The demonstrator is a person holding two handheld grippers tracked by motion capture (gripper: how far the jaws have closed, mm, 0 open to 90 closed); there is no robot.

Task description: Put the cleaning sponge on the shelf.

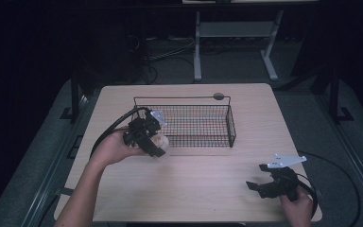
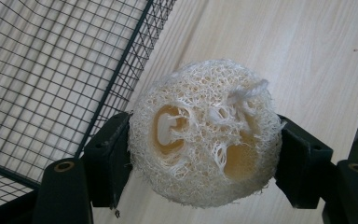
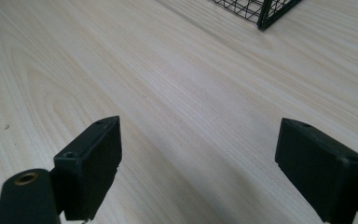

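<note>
1. I'm gripping a loofah sponge [image 2: 205, 133] in my left gripper [image 1: 147, 137], both jaws pressing its sides. It's pale, fibrous, round, w/ a short string loop on top.
2. The loofah is hanging just above the table [image 1: 194, 189], right beside the front-left corner of a black wire basket [image 1: 230, 124], still outside it.
3. My right gripper [image 3: 198, 163] is resting low near the table's front-right corner, jaws spread wide, holding nothing.
4. Risk, as I judge it: the loofah is soft & springy, so it may be squeezing out of my jaws if I tilt or jolt; it could also be snagging its fibres or string on the basket rim while I'm lifting it over.
5. Surface: light wood-grain tabletop, bare apart from the basket.
6. Room: dark all around; grey floor, cables, & a white desk frame [image 1: 197, 47] behind the table.
</note>
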